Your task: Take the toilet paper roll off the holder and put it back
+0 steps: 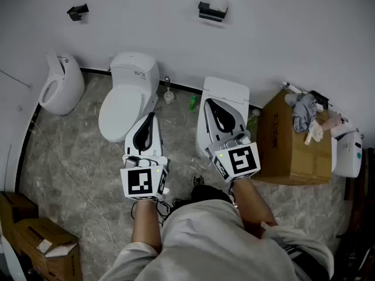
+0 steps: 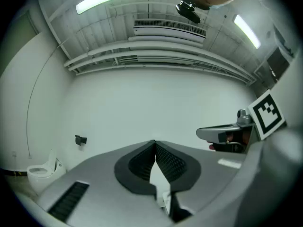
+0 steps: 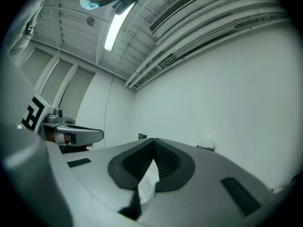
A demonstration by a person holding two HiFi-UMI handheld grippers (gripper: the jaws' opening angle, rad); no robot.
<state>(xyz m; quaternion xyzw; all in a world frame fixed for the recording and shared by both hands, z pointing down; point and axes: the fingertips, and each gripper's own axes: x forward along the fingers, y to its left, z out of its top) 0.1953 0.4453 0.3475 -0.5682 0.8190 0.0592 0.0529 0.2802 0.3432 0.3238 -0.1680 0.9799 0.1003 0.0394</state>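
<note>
The toilet paper roll (image 1: 218, 2) sits on its black holder (image 1: 211, 13) high on the white wall; the right gripper view shows the roll (image 3: 207, 142) small and far off. Both grippers are held side by side in front of the person, well short of the wall. My left gripper (image 1: 152, 117) is shut with nothing between its jaws, and its own view shows the left gripper (image 2: 154, 144) with its tips touching. My right gripper (image 1: 210, 103) is likewise shut and empty; in its own view the right gripper (image 3: 153, 141) points up at the wall.
A second small black wall fitting (image 1: 77, 10) hangs bare at the left. Below stand a urinal (image 1: 60, 85), a toilet (image 1: 126, 98), a second toilet (image 1: 229, 90), a brush (image 1: 169, 92) and a green bottle (image 1: 193, 102). A cardboard box (image 1: 288, 145) stands right, more boxes (image 1: 35, 239) lower left.
</note>
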